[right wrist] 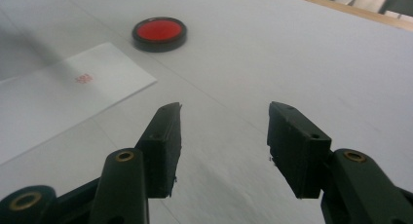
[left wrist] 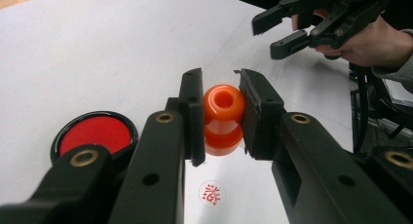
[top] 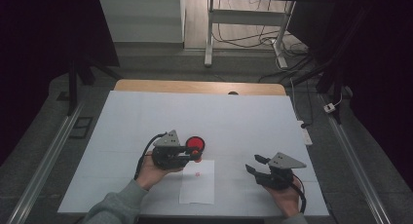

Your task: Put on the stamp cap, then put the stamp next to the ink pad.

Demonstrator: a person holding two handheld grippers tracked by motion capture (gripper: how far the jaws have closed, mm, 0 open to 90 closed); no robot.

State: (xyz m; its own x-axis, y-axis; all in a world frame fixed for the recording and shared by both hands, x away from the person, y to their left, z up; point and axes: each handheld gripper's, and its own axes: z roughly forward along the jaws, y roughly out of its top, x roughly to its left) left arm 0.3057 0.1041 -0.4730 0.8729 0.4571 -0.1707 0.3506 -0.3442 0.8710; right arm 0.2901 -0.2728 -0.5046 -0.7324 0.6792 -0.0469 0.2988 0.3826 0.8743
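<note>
Orange stamp (left wrist: 223, 118) clamped in left claw (left wrist: 222, 112), red imprint (left wrist: 211, 194) unreadable, right claw (right wrist: 224, 146) apart.

Dim high view with dark corners; gripper views brighter, slightly blurred.

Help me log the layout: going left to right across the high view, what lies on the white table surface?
Left gripper shut on the orange stamp → sheet of paper with a red stamp mark → right gripper, jaws open with nothing between them. The red ink pad overlaps the left gripper, so it is left out.
</note>
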